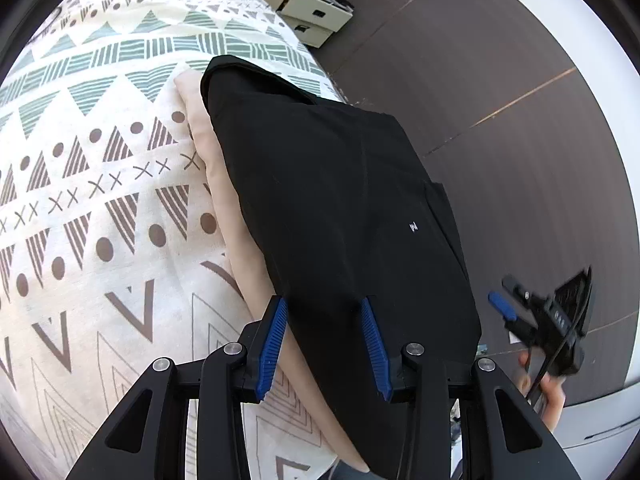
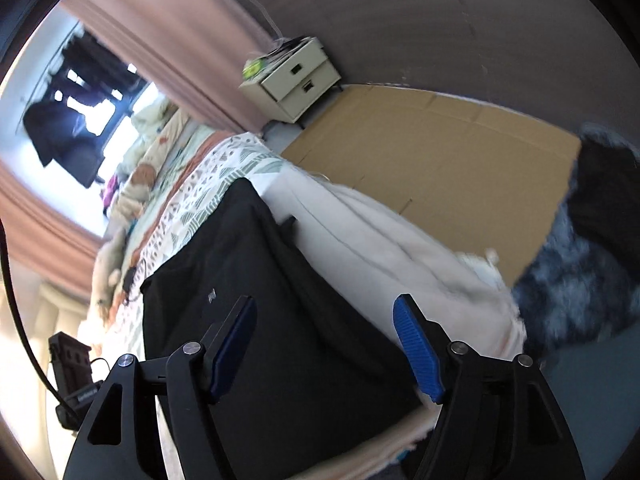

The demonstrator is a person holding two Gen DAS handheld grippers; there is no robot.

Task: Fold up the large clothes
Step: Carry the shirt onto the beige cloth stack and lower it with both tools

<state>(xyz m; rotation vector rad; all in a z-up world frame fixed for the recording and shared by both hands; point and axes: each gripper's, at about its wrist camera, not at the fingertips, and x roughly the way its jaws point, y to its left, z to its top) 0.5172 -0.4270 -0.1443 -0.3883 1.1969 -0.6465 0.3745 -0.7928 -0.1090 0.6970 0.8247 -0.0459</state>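
Observation:
A folded black garment with a small white logo lies on top of a beige garment, at the edge of a bed with a patterned cover. My left gripper is open, its blue pads straddling the black garment's near edge. The right gripper shows at the right of the left wrist view, off the bed and held by a hand. In the right wrist view the right gripper is wide open above the black garment, holding nothing.
A cream cover hangs down the bed's side. A flat cardboard sheet lies on the floor by a two-drawer nightstand. Something dark and fluffy sits at the right. Pink curtains hang behind the bed.

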